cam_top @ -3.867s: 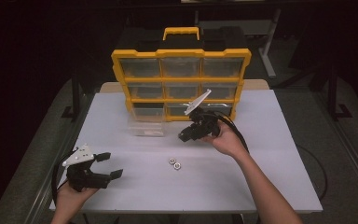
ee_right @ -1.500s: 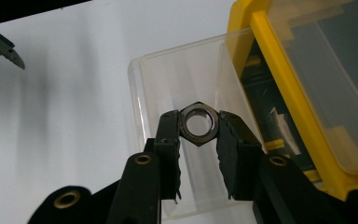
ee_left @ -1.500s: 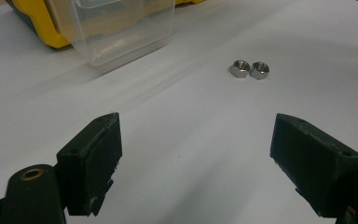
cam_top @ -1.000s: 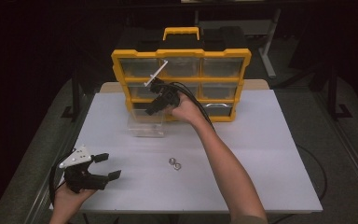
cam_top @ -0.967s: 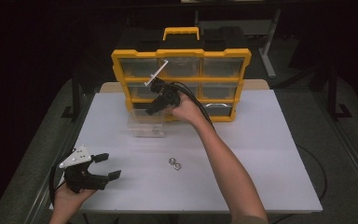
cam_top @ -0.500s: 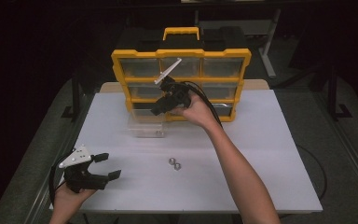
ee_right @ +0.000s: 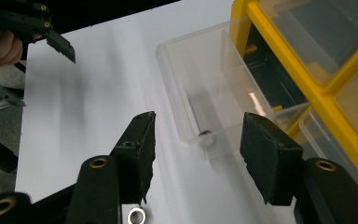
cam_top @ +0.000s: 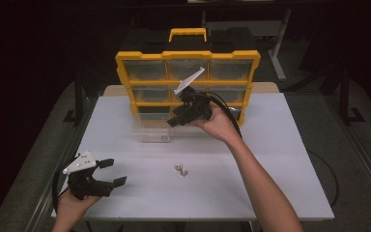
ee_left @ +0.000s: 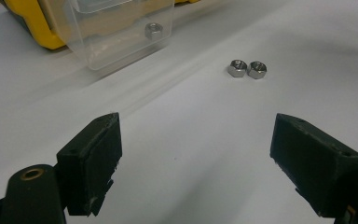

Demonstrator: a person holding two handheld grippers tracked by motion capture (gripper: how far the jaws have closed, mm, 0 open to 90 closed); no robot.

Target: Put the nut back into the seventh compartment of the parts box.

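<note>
Tongs of the right hand (cam_top: pixel 178 117), jaws just opened and empty above the clear plastic drawer (cam_top: pixel 150 131) holding one steel nut, should next descend squarely over the two loose hex nuts (cam_top: pixel 180 169) mid-desk (cam_top: pixel 280 159); left tongs (cam_top: pixel 107 172) rested open.

The right gripper (cam_top: pixel 174 121) has drawn back from the clear drawer (cam_top: pixel 150 131) toward the right, along the front of the yellow organizer (cam_top: pixel 187 55). Its jaws have just been opening, and nothing sits between them; one nut (ee_right: pixel 206 138) lies in the drawer.
</note>
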